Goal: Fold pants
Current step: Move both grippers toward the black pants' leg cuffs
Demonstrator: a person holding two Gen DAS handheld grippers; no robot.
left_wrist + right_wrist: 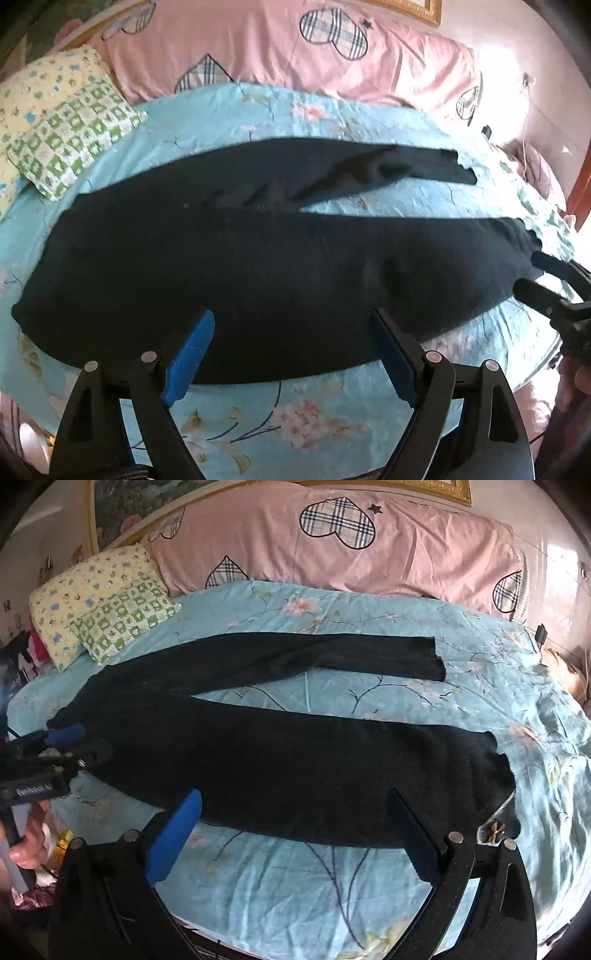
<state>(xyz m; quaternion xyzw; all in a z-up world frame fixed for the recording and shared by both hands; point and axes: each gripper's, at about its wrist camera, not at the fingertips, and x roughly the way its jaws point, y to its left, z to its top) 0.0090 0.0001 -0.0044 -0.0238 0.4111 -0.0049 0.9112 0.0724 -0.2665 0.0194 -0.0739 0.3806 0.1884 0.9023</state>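
Pants (280,746) lie spread flat across the bed (369,893), legs apart, toward its near edge. Your left gripper (291,354) and right gripper (295,834) hang empty, jaws wide. Pinch one layer only, and your fold likely skews.

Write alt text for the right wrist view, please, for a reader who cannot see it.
Dark pants lie spread flat on a light blue flowered bedsheet, legs apart and pointing right. The open right gripper hovers over the near leg, holding nothing. The left gripper is at the left edge by the waist; pillows lie behind.
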